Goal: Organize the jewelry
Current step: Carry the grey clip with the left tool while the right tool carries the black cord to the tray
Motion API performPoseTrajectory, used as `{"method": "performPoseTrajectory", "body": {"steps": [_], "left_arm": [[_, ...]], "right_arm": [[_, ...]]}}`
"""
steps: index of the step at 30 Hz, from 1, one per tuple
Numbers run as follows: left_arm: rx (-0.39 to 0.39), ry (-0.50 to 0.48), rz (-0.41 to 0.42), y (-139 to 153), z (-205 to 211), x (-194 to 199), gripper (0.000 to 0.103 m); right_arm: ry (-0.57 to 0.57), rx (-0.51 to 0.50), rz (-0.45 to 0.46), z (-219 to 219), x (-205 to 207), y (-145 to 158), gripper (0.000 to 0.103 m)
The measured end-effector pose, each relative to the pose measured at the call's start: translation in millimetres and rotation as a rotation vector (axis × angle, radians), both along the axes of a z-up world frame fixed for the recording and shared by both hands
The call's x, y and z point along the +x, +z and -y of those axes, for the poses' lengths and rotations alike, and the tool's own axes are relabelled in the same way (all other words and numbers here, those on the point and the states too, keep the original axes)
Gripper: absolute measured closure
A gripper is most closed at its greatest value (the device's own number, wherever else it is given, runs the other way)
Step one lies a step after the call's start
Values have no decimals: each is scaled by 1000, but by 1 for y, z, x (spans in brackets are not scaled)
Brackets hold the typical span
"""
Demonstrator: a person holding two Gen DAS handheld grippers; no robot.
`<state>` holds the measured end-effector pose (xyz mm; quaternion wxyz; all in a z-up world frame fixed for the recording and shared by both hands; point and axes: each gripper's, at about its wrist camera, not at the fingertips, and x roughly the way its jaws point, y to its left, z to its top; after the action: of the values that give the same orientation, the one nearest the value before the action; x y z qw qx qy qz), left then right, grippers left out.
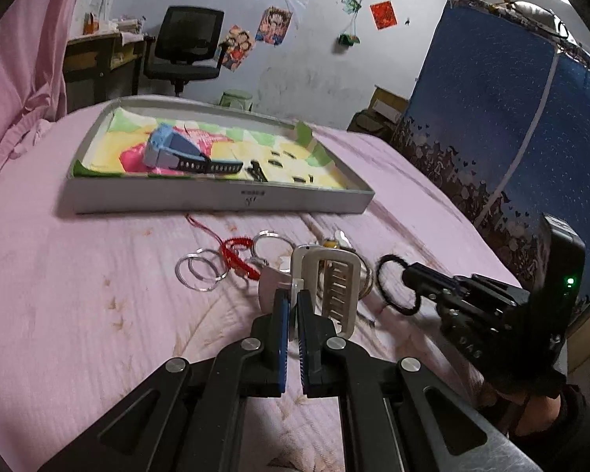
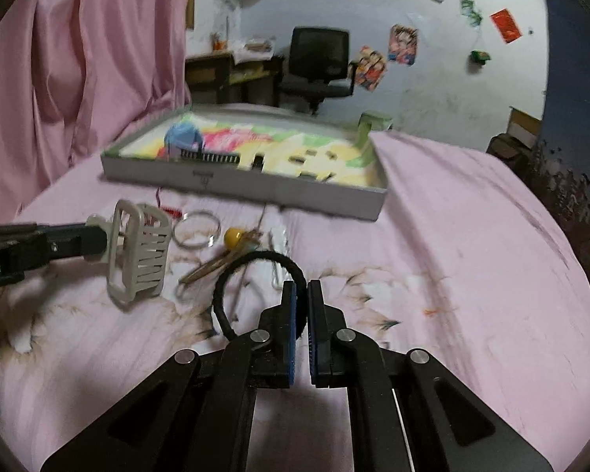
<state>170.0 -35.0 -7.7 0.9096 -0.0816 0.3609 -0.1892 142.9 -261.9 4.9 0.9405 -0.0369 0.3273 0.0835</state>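
White clip clenched in left claw; right claw grips black hair tie.

A bedroom in a home. The foreground is a bed under a pink sheet with a faint floral print. At the left edge of the frame hangs a pink curtain. In the upper centre, a black office chair stands beside a wooden desk heaped with small items. The scuffed white wall behind carries cartoon posters, a red paper square and a row of certificates along the top edge. At right stands a blue starry-print fabric wardrobe, with cardboard boxes on the floor beside it.
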Motion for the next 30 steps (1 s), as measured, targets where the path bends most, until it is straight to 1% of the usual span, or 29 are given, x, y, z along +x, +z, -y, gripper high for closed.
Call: {"method": "performPoseTrajectory", "body": {"steps": [2, 6, 10, 14, 15, 20, 23, 26, 30], "left_arm": [[-11, 13, 21, 4, -2, -2, 98], [-22, 49, 74, 14, -4, -5, 98], [-17, 100, 154, 28, -8, -7, 98], [5, 156, 247, 45, -10, -6, 98], [9, 164, 262, 48, -10, -5, 98], [48, 226, 379, 68, -16, 6, 98], [77, 248, 430, 76, -18, 17, 98], [88, 264, 458, 82, -21, 31, 98], [97, 281, 461, 82, -25, 50, 98]], "right_arm": [[-7, 17, 46, 2, -6, 7, 98], [-13, 75, 111, 0, -11, 19, 98], [-21, 142, 182, -4, -11, 33, 98], [-26, 187, 259, -12, -6, 51, 98], [-25, 195, 267, -14, -4, 53, 98], [-16, 228, 330, -23, 21, 69, 98], [-11, 250, 361, -30, 41, 76, 98], [-3, 252, 383, -40, 60, 79, 98], [3, 246, 388, -54, 86, 75, 98]]}}
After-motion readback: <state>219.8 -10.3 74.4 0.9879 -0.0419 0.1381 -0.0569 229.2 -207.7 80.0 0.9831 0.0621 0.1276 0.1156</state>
